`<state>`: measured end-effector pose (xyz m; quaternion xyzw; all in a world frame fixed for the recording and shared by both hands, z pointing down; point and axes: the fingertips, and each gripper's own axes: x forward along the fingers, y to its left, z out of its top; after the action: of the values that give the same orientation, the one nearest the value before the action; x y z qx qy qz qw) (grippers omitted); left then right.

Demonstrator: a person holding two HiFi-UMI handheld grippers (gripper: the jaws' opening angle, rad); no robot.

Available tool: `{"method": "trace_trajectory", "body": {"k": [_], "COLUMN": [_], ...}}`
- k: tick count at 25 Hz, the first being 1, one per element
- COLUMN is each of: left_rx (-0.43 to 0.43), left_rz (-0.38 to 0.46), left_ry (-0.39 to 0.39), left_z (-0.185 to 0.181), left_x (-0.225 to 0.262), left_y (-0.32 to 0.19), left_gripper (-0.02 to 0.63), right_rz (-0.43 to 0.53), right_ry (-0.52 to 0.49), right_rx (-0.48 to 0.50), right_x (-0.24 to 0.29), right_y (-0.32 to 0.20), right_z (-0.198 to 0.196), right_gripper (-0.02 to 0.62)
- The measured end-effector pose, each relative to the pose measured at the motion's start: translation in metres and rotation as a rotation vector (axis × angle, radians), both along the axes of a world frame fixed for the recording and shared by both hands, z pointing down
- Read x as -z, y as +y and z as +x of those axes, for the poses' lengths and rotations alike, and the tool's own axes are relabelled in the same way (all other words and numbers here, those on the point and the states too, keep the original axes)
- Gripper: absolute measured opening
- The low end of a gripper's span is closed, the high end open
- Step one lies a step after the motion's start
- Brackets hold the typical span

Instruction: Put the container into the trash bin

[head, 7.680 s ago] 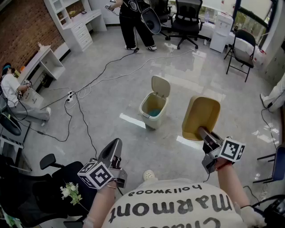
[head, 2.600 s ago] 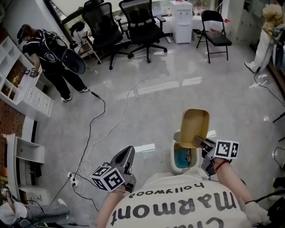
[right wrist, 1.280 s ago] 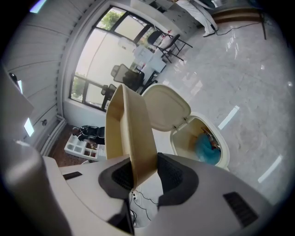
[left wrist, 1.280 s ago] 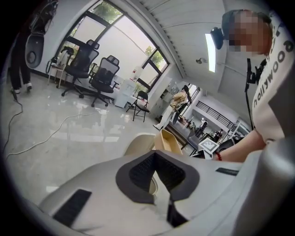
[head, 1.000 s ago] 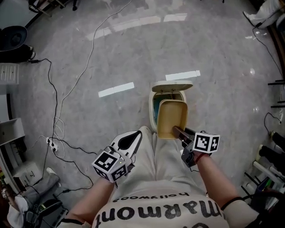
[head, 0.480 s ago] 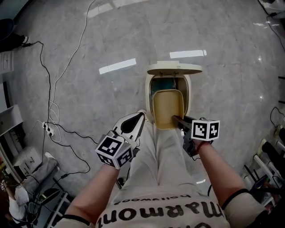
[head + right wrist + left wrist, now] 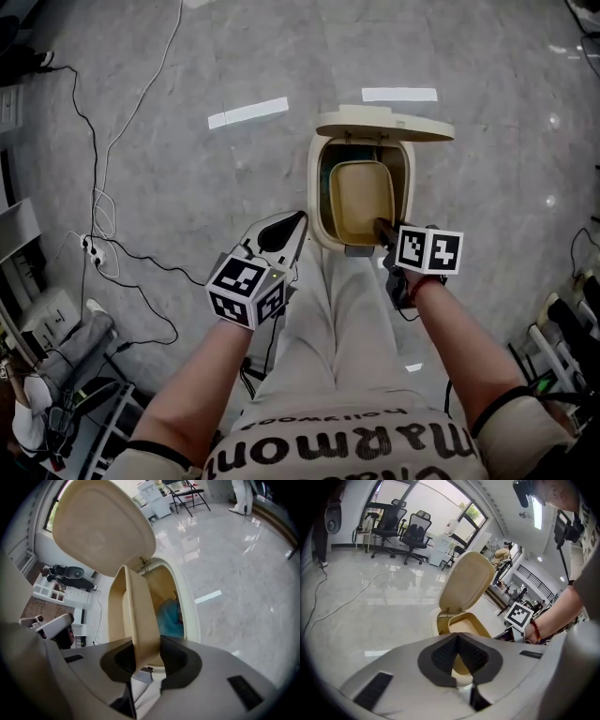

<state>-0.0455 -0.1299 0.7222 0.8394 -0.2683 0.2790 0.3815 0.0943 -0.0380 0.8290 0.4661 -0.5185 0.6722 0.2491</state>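
Tan container (image 7: 361, 195) fills trash bin (image 7: 316, 187) mouth, hiding inside; right tool (image 7: 382, 226) clamps rim; left tool (image 7: 298, 220) closed, empty.

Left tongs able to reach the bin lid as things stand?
Probably yes. The left tongs sit empty beside the bin, and its lid stands open at the far rim. Only the container in the right tongs fills the mouth.

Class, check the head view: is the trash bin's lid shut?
No, the lid of the trash bin stands swung up and open, and the container is partly inside the opening.
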Motion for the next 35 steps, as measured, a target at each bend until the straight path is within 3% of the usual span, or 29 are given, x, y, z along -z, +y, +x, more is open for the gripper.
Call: {"method": "trace_trajectory", "body": {"k": [6, 9, 12, 17, 23, 30, 32, 35], "left_rx": [0.002, 0.004, -0.024, -0.091, -0.068, -0.120, -0.111, -0.029], "left_rz": [-0.040, -0.075, -0.102, -0.104, -0.137, -0.125, -0.119, -0.138], "left_ry": [-0.006, 0.008, 0.004, -0.074, -0.036, -0.041, -0.054, -0.055], "left_z": [0.002, 0.004, 0.006, 0.003, 0.002, -0.015, -0.025, -0.037], "left_x": [-0.020, -0.027, -0.036, -0.047, -0.049, -0.058, -0.063, -0.067], "left_y": [0.006, 0.004, 0.004, 0.009, 0.018, 0.026, 0.023, 0.012], "left_gripper": [-0.009, -0.009, -0.009, -0.009, -0.009, -0.009, -0.009, -0.009], "right_rz": [-0.043, -0.046, -0.065, -0.117, -0.155, -0.227, -0.218, -0.217], "right_ry": [0.197, 0.248, 0.261, 0.281, 0.293, 0.318, 0.332, 0.343], "right_rx": [0.007, 0.028, 0.056, 0.057, 0.082, 0.080, 0.086, 0.087], "right_x": [-0.013, -0.017, -0.023, -0.033, -0.045, -0.061, -0.062, -0.063], "right_y": [0.002, -0.002, -0.005, -0.006, -0.007, -0.018, -0.023, -0.024], "right_z": [0.004, 0.005, 0.003, -0.004, -0.015, -0.019, -0.018, -0.019], "right_gripper": [0.106, 0.105, 0.106, 0.106, 0.106, 0.106, 0.106, 0.106]}}
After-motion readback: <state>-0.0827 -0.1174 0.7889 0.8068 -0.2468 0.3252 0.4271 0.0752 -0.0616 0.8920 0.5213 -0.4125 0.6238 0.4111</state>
